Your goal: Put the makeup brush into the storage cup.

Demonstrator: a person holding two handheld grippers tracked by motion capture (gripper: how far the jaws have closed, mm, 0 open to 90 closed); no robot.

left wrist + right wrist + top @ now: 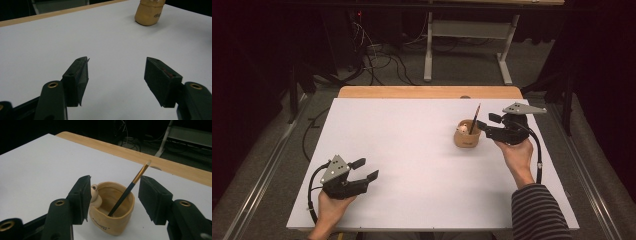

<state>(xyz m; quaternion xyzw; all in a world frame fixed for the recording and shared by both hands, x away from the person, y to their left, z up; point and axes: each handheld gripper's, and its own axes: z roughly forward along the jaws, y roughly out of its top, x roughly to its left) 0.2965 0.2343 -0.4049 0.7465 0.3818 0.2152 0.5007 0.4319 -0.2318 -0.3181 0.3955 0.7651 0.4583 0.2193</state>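
A: Right gripper (484, 125) state?

B: Jaws spread wide, nothing pinched. In the right gripper view they stand either side of the cup (112, 210) without touching it, and the brush (128, 190) passes between them, clear of both pads.

A: Brush orientation?

B: It stands in the cup, long axis steeply tilted. The dark handle end is down inside the cup and the gold ferrule and pale tip are up. In the right gripper view it leans up and to the right, toward the wooden table edge (130, 152). In the high view the brush (475, 118) reads close to upright, top slightly right.

A: Cup location?

B: On the white board (412, 165), right half, just left of the right gripper. It's tan, with a small round figure (95, 195) on its rim.

A: Left gripper (368, 169)?

B: Also open, nothing between the jaws. It sits low at the near-left of the board, well apart from the cup, jaws pointing roughly toward it. The left gripper view has the cup (149, 13) far off at the top.
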